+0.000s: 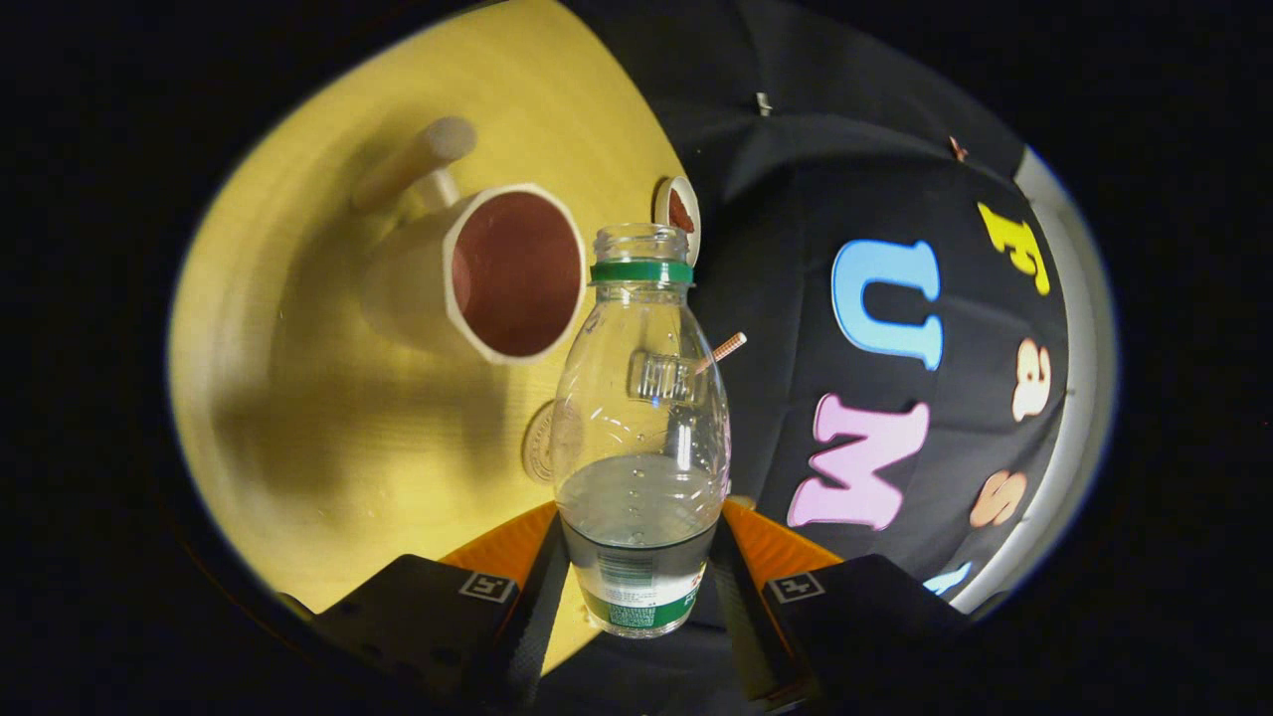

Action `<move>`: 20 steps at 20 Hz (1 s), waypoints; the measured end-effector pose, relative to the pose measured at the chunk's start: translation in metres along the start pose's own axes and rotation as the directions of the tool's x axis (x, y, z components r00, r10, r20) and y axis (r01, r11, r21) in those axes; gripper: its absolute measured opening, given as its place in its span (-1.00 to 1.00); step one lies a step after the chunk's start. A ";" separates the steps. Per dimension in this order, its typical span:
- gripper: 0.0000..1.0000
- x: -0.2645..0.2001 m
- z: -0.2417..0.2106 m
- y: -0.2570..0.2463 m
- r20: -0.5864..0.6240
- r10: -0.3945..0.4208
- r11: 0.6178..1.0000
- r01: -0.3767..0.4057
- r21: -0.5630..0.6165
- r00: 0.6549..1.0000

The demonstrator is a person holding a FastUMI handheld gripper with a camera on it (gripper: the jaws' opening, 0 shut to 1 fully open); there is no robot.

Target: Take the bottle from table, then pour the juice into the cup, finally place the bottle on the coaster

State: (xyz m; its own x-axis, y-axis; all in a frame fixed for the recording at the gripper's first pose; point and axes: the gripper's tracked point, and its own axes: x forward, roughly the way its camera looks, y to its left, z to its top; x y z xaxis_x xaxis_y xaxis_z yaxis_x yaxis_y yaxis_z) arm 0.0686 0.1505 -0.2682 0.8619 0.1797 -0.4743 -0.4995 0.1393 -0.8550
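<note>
Here the claw [636, 582] clamps the uncapped bottle [639, 418] — label illegible — just beside the cup [497, 273].

yellow wooden table [328, 418], cup [477, 273], round coaster [540, 445]

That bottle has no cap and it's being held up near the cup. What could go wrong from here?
1. The bottle, clamped low between the tool's fingers, is open-topped, and its mouth sits beside the cup's rim rather than over the opening, so tipping now might spill liquid onto the table.
2. The grip is near the bottle's base, so it could swivel or slip as it tilts.
3. The bottle could knock the cup.
</note>
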 end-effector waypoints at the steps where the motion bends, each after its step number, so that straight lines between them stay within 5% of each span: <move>1: 0.53 0.000 0.000 0.007 -0.002 0.024 0.995 -0.023 0.095 1.000; 6: 0.53 -0.009 0.015 0.028 0.088 0.106 0.866 -0.135 0.481 0.990; 11: 0.53 -0.009 0.028 0.013 0.188 0.100 0.642 -0.207 0.738 0.977; 17: 0.53 0.005 0.028 -0.029 0.266 -0.009 0.369 -0.244 0.897 0.964; 20: 0.53 0.022 0.019 -0.046 0.273 -0.064 0.279 -0.246 0.928 0.960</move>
State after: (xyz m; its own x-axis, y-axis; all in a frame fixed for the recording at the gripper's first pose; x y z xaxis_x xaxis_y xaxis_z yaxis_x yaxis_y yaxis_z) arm 0.1090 0.1666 -0.2350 0.8351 0.4298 -0.3432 -0.4326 0.8986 0.0727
